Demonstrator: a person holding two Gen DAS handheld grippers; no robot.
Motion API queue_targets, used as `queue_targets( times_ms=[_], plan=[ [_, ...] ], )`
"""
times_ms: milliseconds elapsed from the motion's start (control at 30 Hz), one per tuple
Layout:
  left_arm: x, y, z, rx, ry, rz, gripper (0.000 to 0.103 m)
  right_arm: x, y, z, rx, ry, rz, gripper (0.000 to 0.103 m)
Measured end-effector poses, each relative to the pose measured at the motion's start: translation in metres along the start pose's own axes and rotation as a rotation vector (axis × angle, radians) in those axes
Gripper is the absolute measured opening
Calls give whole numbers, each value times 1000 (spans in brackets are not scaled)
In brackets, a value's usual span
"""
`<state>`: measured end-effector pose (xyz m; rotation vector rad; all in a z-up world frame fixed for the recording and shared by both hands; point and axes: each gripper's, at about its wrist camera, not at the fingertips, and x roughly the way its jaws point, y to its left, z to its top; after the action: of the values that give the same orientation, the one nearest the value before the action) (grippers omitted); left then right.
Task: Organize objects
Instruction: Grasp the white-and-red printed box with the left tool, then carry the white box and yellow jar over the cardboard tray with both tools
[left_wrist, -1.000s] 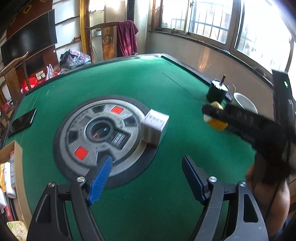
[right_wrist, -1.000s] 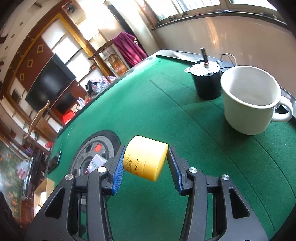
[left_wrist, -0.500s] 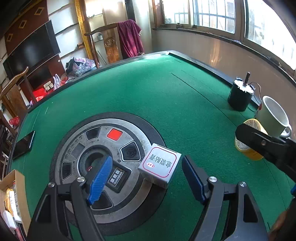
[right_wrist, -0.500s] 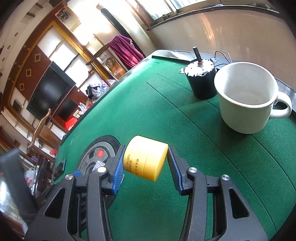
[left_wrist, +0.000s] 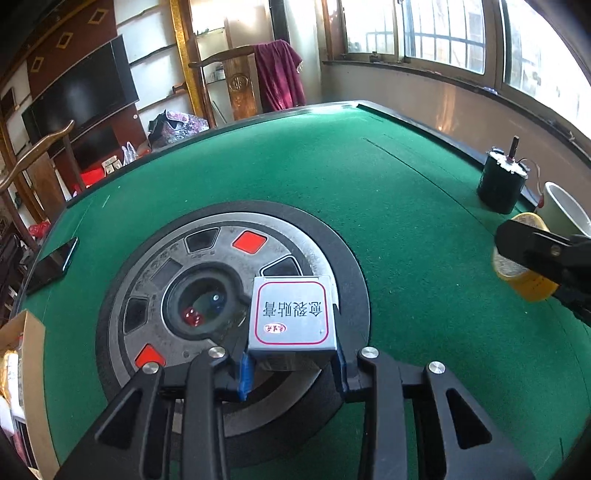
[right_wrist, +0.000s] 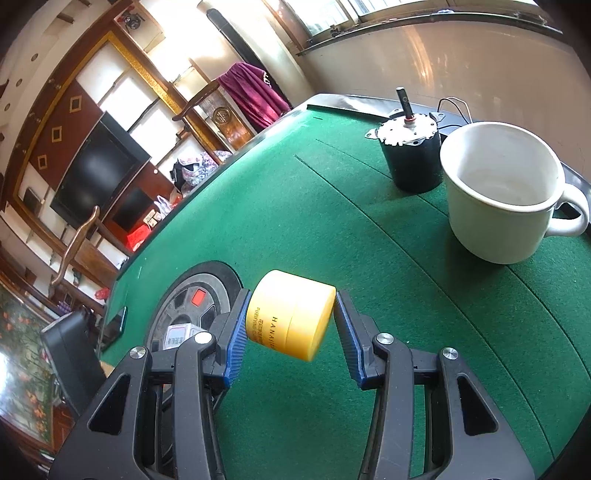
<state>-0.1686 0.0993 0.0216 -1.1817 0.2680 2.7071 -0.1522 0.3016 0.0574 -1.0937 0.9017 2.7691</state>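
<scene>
While the left gripper (left_wrist: 291, 369) closes its jaws on the small grey box (left_wrist: 291, 314) lying square between them on the round centre panel (left_wrist: 207, 266), the right-wrist view shows the right gripper (right_wrist: 290, 325) clamping the yellow jar (right_wrist: 291, 314) sideways above the green table (right_wrist: 369, 258), white mug (right_wrist: 498, 206) ahead-right.

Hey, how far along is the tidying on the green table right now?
Nothing looks put away yet. In hand: the right gripper holds the yellow jar above the felt, and the left gripper is closing on the small grey box, which sits between its jaws over the round centre panel. Left: both need placing, and the white mug, black motor and phone still sit out on the table.
</scene>
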Motion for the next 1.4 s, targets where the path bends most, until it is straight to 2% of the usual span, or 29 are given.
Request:
queue_targets(
  times_ms=[433,567,800,1400],
  plan=[
    [-46,29,-42,-21,-57,5,33,10,30,-17,-164,20,-44,44],
    [-57,47,-53,-71,-72,5,33,10,39,-21,-211,13,-59,44],
    [-66,64,-60,-126,-105,5,33,10,55,-31,-290,2,-80,44],
    [-93,73,-78,-116,-185,52,33,-4,90,-59,-452,-45,-98,44]
  ],
)
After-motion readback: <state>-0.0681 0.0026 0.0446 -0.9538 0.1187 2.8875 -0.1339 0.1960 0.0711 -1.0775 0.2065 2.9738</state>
